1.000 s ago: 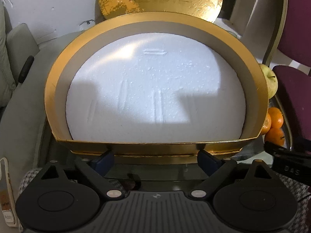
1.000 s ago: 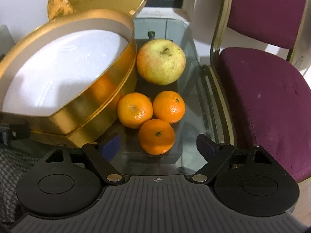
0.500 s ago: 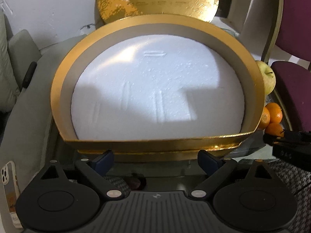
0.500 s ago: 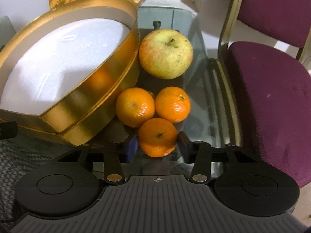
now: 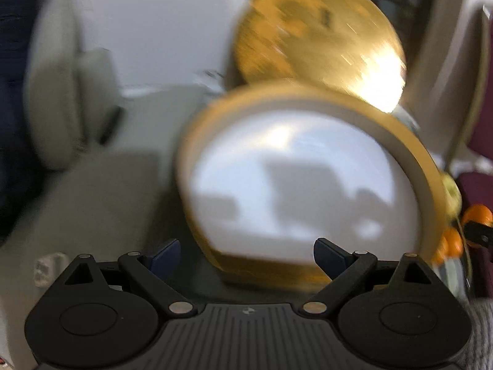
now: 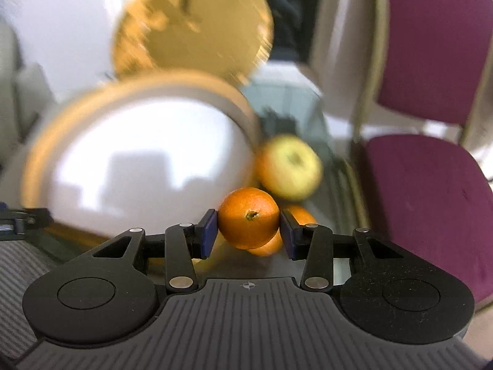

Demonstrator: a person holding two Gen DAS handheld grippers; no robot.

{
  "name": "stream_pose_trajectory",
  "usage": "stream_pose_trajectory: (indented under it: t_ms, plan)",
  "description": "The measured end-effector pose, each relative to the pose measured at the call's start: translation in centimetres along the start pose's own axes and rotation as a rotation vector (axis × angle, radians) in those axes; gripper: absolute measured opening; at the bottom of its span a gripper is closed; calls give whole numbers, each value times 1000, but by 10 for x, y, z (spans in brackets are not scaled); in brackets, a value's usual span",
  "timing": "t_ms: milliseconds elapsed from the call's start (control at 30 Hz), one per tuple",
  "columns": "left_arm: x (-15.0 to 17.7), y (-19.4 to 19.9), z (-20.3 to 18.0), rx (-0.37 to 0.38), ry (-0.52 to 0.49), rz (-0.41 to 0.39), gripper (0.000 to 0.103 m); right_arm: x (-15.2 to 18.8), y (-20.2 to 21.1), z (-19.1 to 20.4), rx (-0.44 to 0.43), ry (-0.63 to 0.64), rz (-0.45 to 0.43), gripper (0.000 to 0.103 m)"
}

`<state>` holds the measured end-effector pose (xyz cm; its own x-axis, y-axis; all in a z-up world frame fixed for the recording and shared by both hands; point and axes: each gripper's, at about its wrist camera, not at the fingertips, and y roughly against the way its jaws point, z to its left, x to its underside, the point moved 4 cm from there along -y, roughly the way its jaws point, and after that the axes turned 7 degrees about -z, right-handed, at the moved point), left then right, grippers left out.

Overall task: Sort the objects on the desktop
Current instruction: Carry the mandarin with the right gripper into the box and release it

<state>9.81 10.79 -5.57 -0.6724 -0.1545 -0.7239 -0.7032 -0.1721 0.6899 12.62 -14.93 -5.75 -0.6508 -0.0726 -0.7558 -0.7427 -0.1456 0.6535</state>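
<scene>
In the right wrist view my right gripper [image 6: 249,231] is shut on a tangerine [image 6: 248,215], both blue pads pressing its sides, lifted above the glass table [image 6: 320,209]. Two more tangerines [image 6: 300,214] lie just behind and below it, and a yellow-green apple [image 6: 289,166] sits farther back. The round gold box [image 6: 40,154] with its white foam floor [image 6: 148,157] stands to the left. In the blurred left wrist view my left gripper [image 5: 246,254] is open and empty in front of the gold box [image 5: 431,185], whose foam floor [image 5: 302,178] is bare. Tangerines [image 5: 450,240] show at its right edge.
The gold lid [image 6: 191,21] leans upright behind the box, also blurred as the gold lid [image 5: 320,40]. A purple chair [image 6: 431,178] stands close on the right of the table. A grey sofa cushion [image 5: 52,98] is at the left.
My right gripper closed on the nearest tangerine and lifted it off the table. The left gripper drew back and up from the box, which now sits smaller and to the right; both views blur.
</scene>
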Motion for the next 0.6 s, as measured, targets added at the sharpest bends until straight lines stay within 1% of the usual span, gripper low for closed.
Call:
stream_pose_trajectory:
  t_ms: [67, 167, 233, 333, 433, 500, 600]
  plan:
    - [-7, 6, 24, -43, 46, -50, 96, -13, 2, 23, -43, 29, -24, 45]
    - [-6, 4, 52, -92, 105, -54, 96, -30, -3, 64, -109, 81, -49, 45]
    - [1, -1, 68, -124, 132, -36, 96, -33, -17, 96, -171, 108, -33, 45]
    - [13, -12, 86, -134, 162, 13, 96, -28, -47, 140, -235, 146, 36, 45]
    - [22, -22, 98, -153, 180, 57, 96, -18, -78, 174, -272, 180, 117, 45]
    - [24, -28, 103, -159, 192, 78, 96, -12, -96, 190, -273, 206, 156, 45]
    - [27, -35, 108, -160, 203, 100, 96, -7, -115, 203, -265, 232, 190, 45]
